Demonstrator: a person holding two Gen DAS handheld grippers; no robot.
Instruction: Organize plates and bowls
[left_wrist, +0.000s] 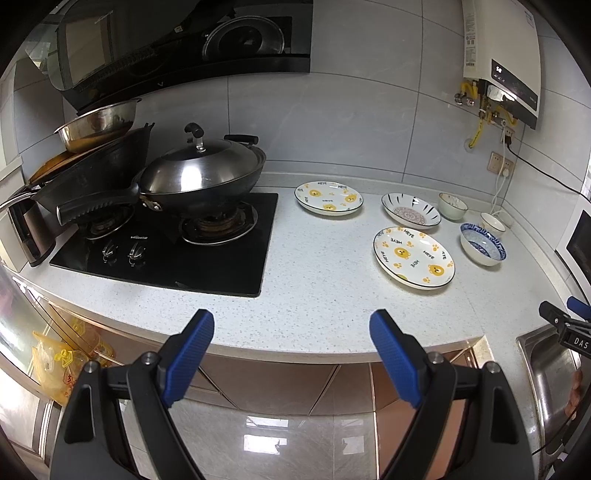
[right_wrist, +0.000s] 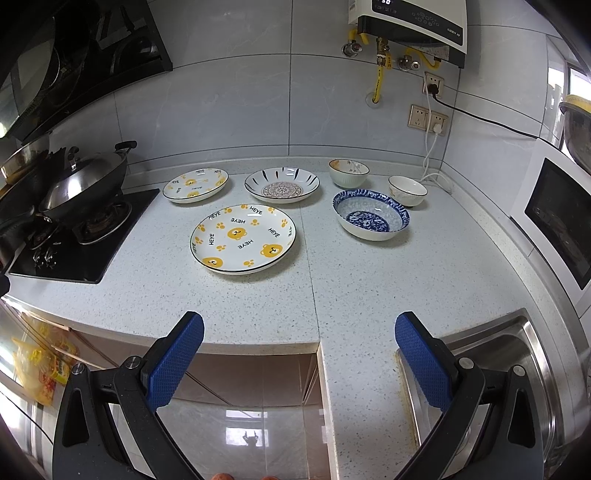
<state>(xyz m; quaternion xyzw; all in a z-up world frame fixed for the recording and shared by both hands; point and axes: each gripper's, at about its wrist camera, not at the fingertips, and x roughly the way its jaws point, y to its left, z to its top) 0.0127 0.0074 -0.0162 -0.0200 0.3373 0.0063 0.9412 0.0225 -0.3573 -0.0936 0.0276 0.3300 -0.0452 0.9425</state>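
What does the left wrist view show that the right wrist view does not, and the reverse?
Only the left wrist view shows the steel basin stacked behind the wok, the kettle at the far left, and the right gripper at its edge. Only the right wrist view shows the whole microwave front and the sink more fully. Both show the lidded wok, hob, three plates, three bowls, water heater, and open, empty jaws on the left gripper and the right.
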